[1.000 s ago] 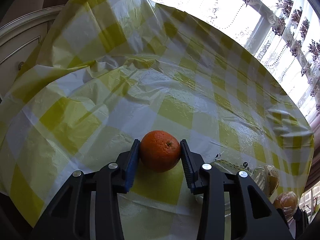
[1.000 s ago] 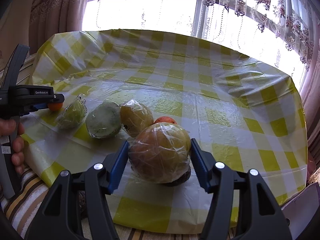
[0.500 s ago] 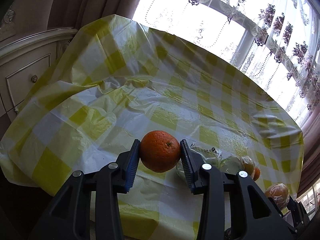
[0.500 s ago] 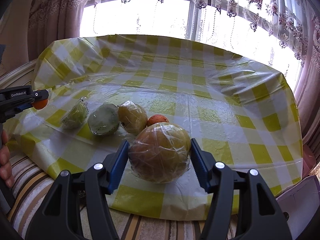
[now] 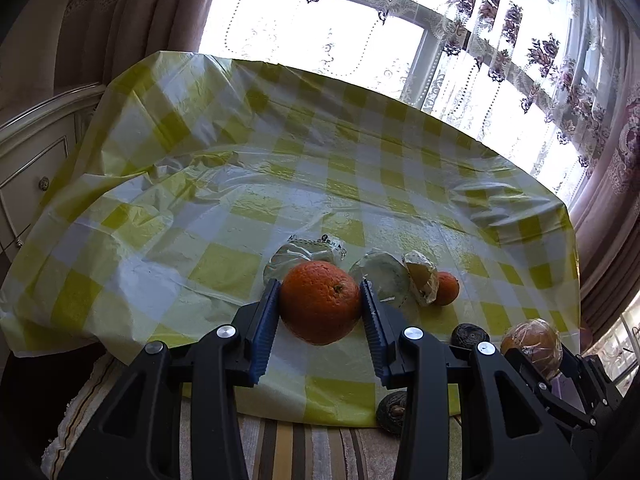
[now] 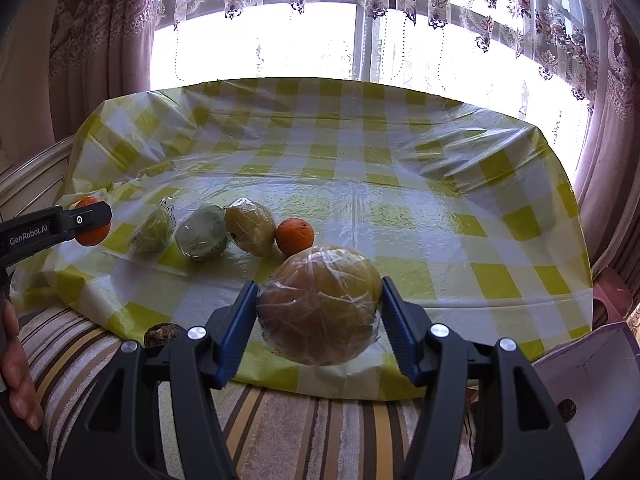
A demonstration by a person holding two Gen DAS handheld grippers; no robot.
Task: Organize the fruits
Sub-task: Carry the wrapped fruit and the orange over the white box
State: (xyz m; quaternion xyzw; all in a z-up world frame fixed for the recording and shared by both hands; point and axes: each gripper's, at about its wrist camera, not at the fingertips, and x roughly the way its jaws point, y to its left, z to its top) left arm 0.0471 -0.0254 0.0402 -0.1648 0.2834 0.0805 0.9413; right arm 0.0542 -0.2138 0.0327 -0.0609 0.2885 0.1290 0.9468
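My left gripper point(image 5: 320, 308) is shut on a bare orange point(image 5: 320, 302) and holds it in the air at the table's near edge; it also shows at the left of the right wrist view point(image 6: 93, 221). My right gripper point(image 6: 318, 312) is shut on a large plastic-wrapped yellow-brown fruit point(image 6: 320, 304), held above the near edge; it shows at the far right of the left wrist view point(image 5: 532, 342). On the yellow checked tablecloth point(image 6: 360, 168) lies a row: two wrapped green fruits point(image 6: 154, 230) point(image 6: 202, 232), a wrapped yellow fruit point(image 6: 251, 226) and a small orange point(image 6: 295, 236).
Two dark round fruits point(image 5: 470, 336) point(image 5: 392, 408) lie near the table's front edge, one showing in the right wrist view point(image 6: 162, 334). A striped cloth point(image 6: 300, 432) hangs below the edge. A white cabinet point(image 5: 28, 160) stands left; curtained windows are behind.
Both grippers have pulled back and risen from the table with their fruits still held. The left view has swung right, bringing the row of fruits into sight.
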